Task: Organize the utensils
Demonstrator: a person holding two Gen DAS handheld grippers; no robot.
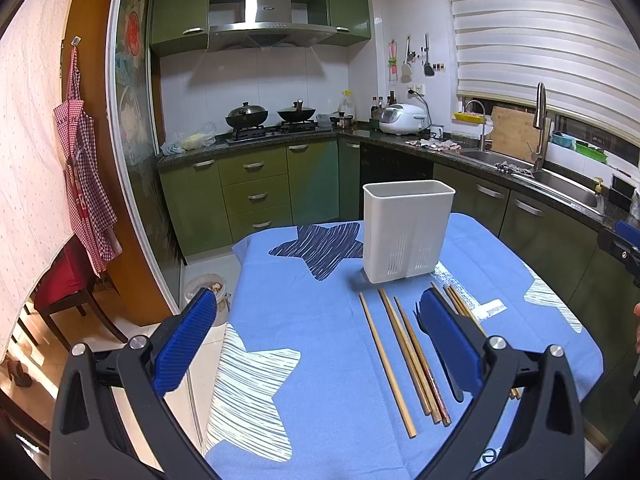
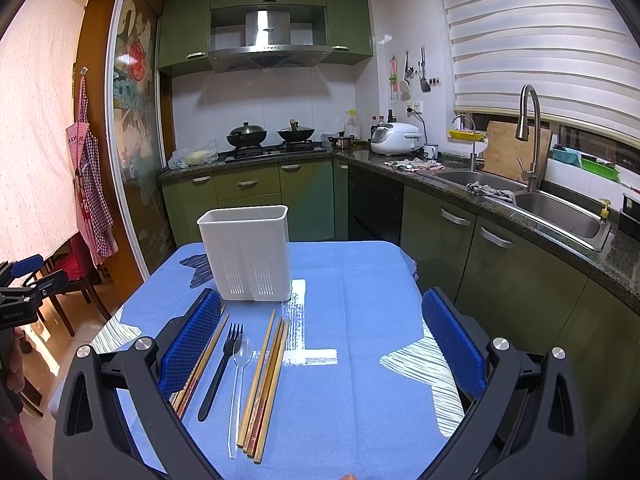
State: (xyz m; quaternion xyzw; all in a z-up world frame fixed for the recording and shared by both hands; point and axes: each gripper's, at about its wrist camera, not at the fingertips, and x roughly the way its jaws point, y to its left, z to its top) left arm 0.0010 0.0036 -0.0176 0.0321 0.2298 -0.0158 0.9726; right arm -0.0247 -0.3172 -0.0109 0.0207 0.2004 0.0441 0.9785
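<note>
A white two-compartment utensil holder [image 1: 407,230] [image 2: 246,254] stands upright and looks empty at the far side of the blue star-print tablecloth [image 1: 312,344] [image 2: 352,360]. In front of it lie several wooden chopsticks [image 1: 400,360] [image 2: 266,384], a black plastic fork [image 2: 222,368] and a clear plastic spoon [image 2: 239,384], all pointing toward the holder. My left gripper [image 1: 316,344] hovers open above the chopsticks at the table's left part. My right gripper [image 2: 320,344] is open too, above the cloth to the right of the utensils. The left gripper's right finger [image 1: 448,344] hides the fork in its own view.
Green kitchen cabinets, a stove with two woks [image 1: 264,116] and a sink [image 2: 568,216] ring the table beyond. A red chair [image 1: 68,276] and a small bin [image 1: 206,286] stand on the floor to the left. The other gripper shows at each view's edge.
</note>
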